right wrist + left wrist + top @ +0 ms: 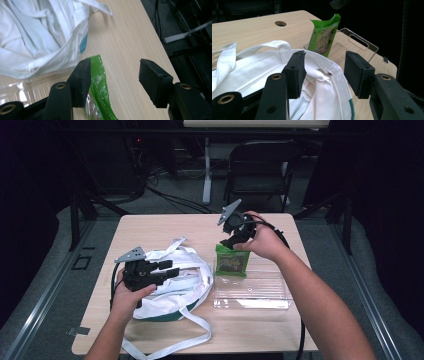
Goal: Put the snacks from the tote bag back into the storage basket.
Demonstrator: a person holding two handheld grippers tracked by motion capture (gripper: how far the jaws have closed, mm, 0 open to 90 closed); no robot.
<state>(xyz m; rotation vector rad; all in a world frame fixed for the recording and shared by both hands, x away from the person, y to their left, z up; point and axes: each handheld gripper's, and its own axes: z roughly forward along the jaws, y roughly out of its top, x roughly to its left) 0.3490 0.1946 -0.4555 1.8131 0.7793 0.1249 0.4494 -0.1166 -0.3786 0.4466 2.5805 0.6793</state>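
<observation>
A white cloth bag (180, 275) (37, 37) lies crumpled on the left half of the wooden table (165, 227). My left gripper (172, 267) (324, 67) hovers at its rim (332, 72), jaws apart; the fabric runs between the pads without being pinched. A green snack packet (232, 261) (323, 37) stands upright at the near-left end of a clear plastic tray (260, 295) (362, 41). My right gripper (230, 242) (113, 72) is open just over the packet's top, whose crimped edge (98, 82) lies beside the left pad.
The bag's long straps (165, 345) trail over the table's front edge. A cable hole (280, 23) is in the tabletop behind the bag. A black folding chair (262, 170) stands beyond the far edge. Bare wood lies at the table's far left.
</observation>
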